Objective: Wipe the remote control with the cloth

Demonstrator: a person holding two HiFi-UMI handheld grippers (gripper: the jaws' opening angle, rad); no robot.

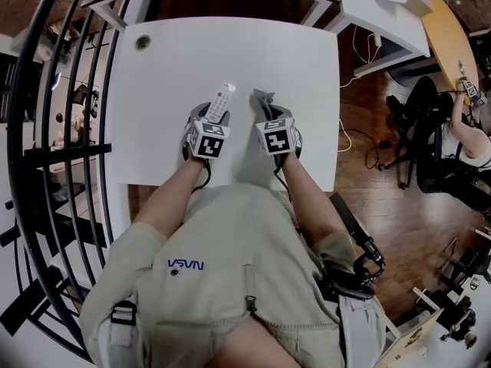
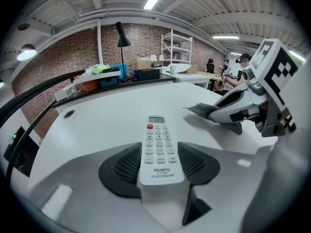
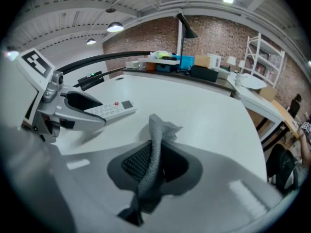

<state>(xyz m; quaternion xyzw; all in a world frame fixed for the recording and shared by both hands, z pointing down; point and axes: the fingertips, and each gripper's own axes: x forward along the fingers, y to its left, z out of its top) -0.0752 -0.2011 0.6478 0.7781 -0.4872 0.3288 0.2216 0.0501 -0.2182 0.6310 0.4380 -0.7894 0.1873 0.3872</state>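
Your half-spread left fingers (image 2: 121, 174) clamp the remote control (image 2: 158, 149), while your nearly closed right fingers (image 3: 132, 163) pinch the cloth (image 3: 158, 135) beside them over the counter (image 1: 230, 52).

I have the remote control (image 2: 158, 144) clamped by its near end between the pads of my left gripper (image 2: 159, 166). It is white and slim, button face up, with a red key below a small display at the far end. The cloth (image 3: 159, 130), grey and mesh-textured, is pinched into a twisted strip in my right gripper (image 3: 154, 168). Its crumpled tip pokes out past the jaws, clear of the remote control.
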